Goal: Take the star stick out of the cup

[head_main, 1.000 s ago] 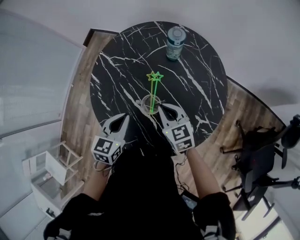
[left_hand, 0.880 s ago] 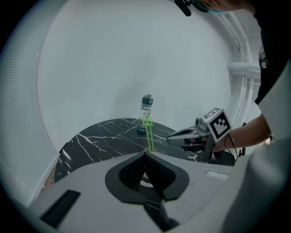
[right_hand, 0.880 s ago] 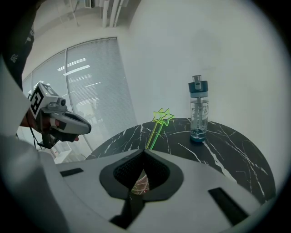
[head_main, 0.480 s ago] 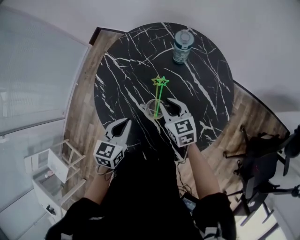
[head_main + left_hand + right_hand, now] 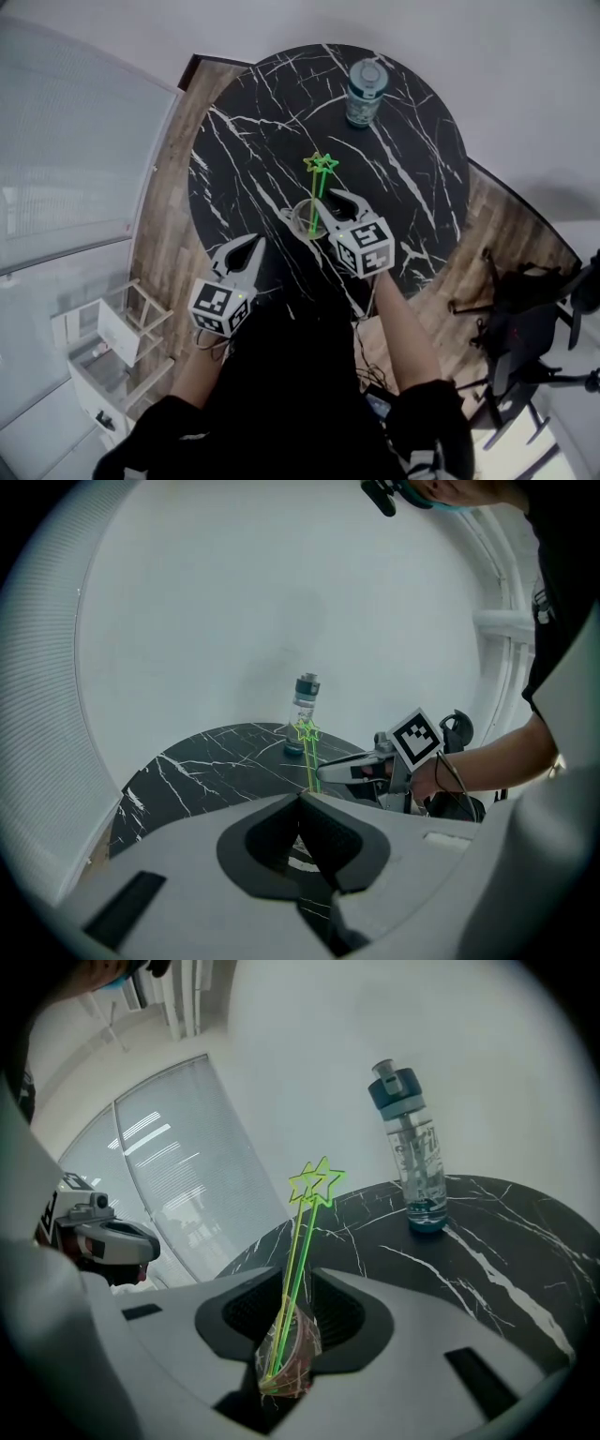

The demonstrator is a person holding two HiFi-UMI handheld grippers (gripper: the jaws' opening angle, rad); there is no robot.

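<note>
My right claw pinches the cup on the surface, with the star stick standing inside. My left claw is pressed together nearby. I judge I should spread it, grip the stem and lift straight.

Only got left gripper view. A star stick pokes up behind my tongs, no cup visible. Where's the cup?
Observer: The cup stands on the table, between the tongs of the right gripper. I can't tell whether they press it.
Operator: One stick in it?
Observer: Two, a yellow stick and a green stick. They lean together with their stars side by side.
Operator: Is my gripper touching the cup?
Observer: No. In the head view the left gripper, tongs together, is apart from the cup, to its left and nearer the person.
</note>
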